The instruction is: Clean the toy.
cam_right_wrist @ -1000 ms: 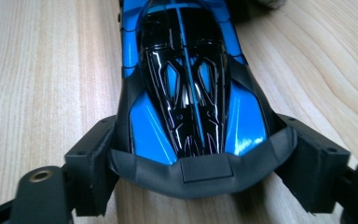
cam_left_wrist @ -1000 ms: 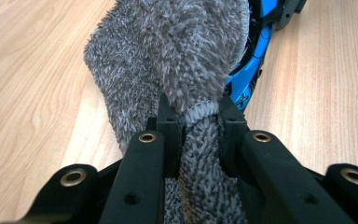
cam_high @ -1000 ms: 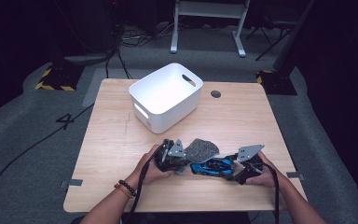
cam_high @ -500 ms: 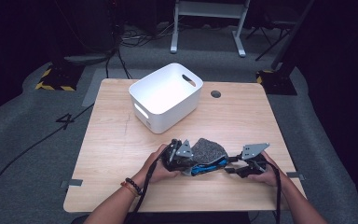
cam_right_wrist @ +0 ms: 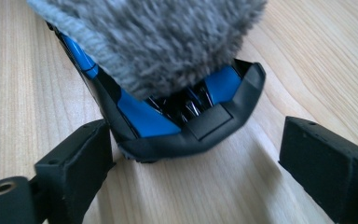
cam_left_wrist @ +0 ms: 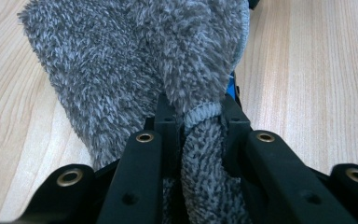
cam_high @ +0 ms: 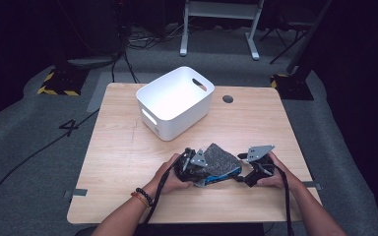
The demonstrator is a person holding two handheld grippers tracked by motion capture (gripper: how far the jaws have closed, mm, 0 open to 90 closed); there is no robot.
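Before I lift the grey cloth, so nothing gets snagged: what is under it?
Under the cloth lies a blue and black tool on the table; its near end pokes out. The rest is covered.

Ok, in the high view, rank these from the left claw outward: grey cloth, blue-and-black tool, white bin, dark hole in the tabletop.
1. Grey cloth: pinched in the left claw.
2. Blue-and-black tool: just to its right, under the cloth.
3. White bin: farther back, mid-table.
4. Dark hole: near the far edge, right of the bin.

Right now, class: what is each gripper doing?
Left gripper: shut on the grey cloth.
Right gripper: open, jaws just opened, blue-and-black tool between them.
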